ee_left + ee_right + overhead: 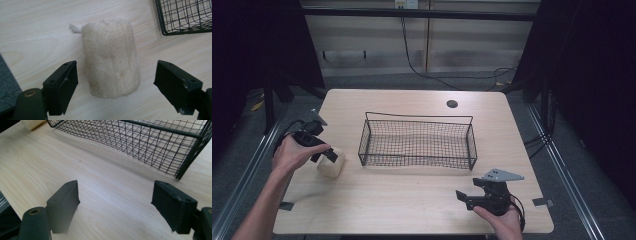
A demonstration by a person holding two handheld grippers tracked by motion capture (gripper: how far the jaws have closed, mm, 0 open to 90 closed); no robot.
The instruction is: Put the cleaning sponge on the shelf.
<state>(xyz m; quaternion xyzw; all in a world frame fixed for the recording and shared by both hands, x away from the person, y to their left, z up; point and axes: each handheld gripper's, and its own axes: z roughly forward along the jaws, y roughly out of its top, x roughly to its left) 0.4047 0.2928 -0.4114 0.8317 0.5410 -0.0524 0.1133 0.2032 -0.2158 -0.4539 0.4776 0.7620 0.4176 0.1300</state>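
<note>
A cream loofah roll [111,58] lies on the wooden table, left of a black wire basket [417,140]. In the high view the roll [330,165] sits just under my left gripper [328,155]. My left gripper [115,82] is open, one jaw on each side of the roll with a gap to both. A short cord tail sticks out of the roll's far end. My right gripper [462,197] rests near the table's front right edge. In its own view the right gripper [115,202] is open over bare wood, short of the basket [140,142].
The basket's inside holds nothing. A round dark cable hole [452,104] sits in the table's far side. Tape marks lie at the front corners [543,202]. Cables trail on the floor behind the table, and dark curtains stand at both sides.
</note>
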